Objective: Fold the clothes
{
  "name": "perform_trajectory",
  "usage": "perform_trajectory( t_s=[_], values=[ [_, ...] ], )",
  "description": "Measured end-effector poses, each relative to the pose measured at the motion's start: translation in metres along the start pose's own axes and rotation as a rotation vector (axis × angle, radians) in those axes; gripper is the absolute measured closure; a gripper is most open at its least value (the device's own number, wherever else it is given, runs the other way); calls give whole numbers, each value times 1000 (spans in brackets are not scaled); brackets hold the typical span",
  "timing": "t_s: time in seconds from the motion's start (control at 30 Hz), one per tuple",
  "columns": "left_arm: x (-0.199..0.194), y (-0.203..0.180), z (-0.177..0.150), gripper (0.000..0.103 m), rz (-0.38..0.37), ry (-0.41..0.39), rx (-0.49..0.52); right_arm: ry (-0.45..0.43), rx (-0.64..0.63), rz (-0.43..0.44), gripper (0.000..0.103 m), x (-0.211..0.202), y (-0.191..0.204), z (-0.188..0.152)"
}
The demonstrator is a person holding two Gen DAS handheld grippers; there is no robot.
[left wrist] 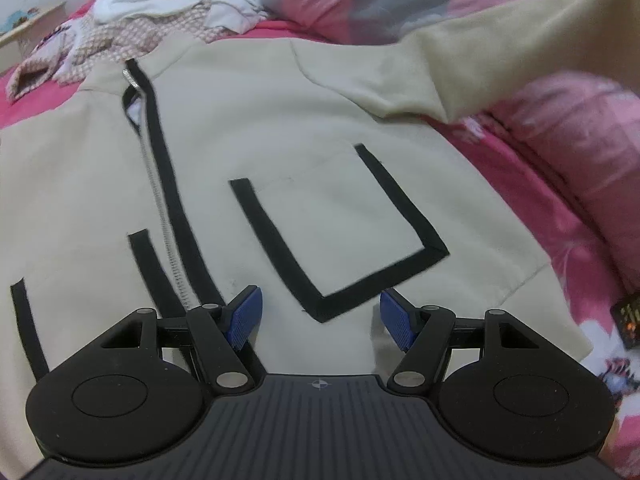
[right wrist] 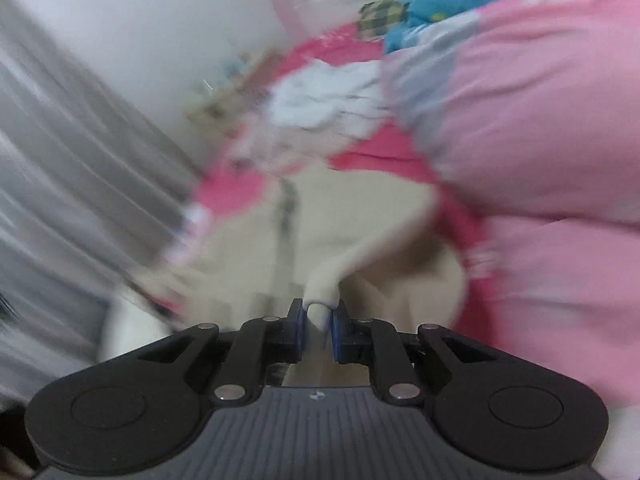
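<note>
Beige jacket [left wrist: 248, 152] flat on pink bedspread [left wrist: 532, 216], left gripper [left wrist: 320, 314] wide open above it, right gripper [right wrist: 318, 322] pinching its sleeve [right wrist: 320, 288]

The right wrist view is smeared by motion: the cream jacket [right wrist: 360, 216] and the clothes pile [right wrist: 320, 96] at centre lose their outlines. In the left wrist view, the jacket sleeve [left wrist: 520, 40] is cut off at upper right.
</note>
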State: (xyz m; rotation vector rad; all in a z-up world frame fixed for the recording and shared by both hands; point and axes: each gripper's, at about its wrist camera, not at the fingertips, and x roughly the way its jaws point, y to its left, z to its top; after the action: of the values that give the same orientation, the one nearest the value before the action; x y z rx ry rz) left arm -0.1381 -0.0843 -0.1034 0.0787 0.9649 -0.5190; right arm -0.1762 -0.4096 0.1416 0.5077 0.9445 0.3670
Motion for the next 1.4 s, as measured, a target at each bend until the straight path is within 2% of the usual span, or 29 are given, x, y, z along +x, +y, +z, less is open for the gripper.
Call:
perform_trajectory(
  t_s=[0.1,0.23,0.3,0.37,0.4,0.43,0.47,0.53,0.67,0.73,0.87,0.97,1.03,1.23,1.4],
  values=[
    [-12,21,2,37,-3,-22,-79,17,-69,40,88,24,25,10],
    [-40,65,-2,37,28,-73,-216,149,-213,70,88,79,61,16],
    [-55,88,-5,37,37,-102,-293,226,-274,79,85,113,80,5],
    [-68,106,-9,37,42,-128,-355,289,-346,53,80,157,100,-24],
    [-71,112,-10,37,42,-133,-375,316,-384,36,69,179,110,-40],
    [-73,117,-12,37,43,-135,-391,343,-420,24,46,201,118,-59],
    [-74,119,-14,37,45,-132,-399,369,-457,29,38,218,124,-79],
    [-70,122,-16,37,49,-115,-403,407,-524,50,37,240,134,-114],
    [-65,118,-23,37,13,-76,-403,404,-575,77,34,232,126,-154],
    [-67,115,-27,37,-17,-71,-376,370,-508,60,29,221,106,-155],
    [-66,106,-35,37,-46,-50,-314,281,-174,-30,30,211,43,-143],
    [-68,101,-44,37,-67,-37,-302,193,66,-48,33,198,2,-138],
    [-70,98,-49,37,-83,-27,-296,152,174,-56,34,196,-16,-138],
    [-60,80,-56,39,-142,26,-246,161,322,-49,34,216,-42,-147],
    [-40,69,-54,53,-136,65,-227,160,357,-47,34,228,-50,-151]
  ],
)
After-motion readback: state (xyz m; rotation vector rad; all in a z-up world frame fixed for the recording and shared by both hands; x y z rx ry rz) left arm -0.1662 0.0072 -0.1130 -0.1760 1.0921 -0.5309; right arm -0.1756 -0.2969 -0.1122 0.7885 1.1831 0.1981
